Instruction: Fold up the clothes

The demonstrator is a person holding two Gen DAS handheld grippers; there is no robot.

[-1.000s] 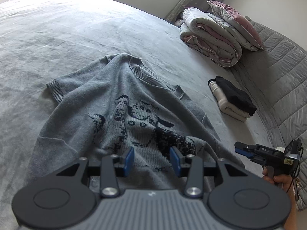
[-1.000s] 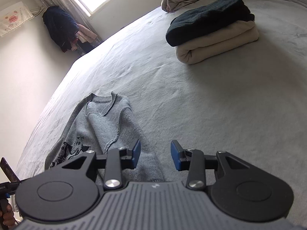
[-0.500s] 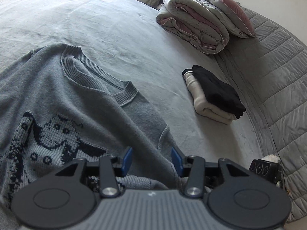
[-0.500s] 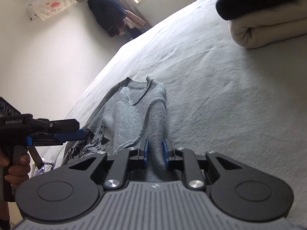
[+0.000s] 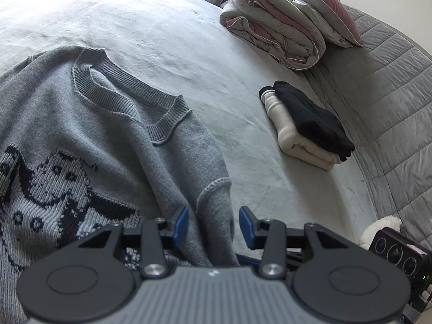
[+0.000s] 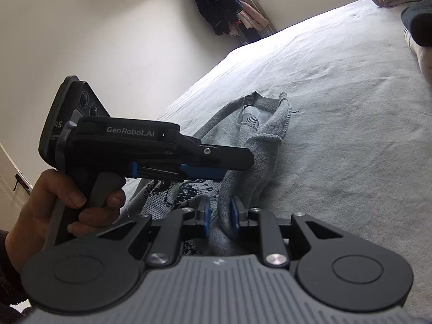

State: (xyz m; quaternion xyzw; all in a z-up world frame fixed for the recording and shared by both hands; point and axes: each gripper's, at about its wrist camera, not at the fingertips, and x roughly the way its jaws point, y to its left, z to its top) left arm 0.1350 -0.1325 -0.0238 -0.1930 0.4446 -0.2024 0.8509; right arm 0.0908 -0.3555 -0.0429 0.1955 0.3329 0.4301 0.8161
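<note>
Sweater (image 5: 89,145) lies mostly flat on the bed (image 5: 167,40), folding barely begun: right gripper (image 6: 220,217) pinches its sleeve, left gripper (image 5: 213,222) closing around it, pads not yet pressing.

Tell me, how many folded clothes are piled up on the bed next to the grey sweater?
2. A black one lies on top, and a cream one lies under it. They make one small stack on the bed, to the right of the sweater. More could be hidden inside the stack.
</note>
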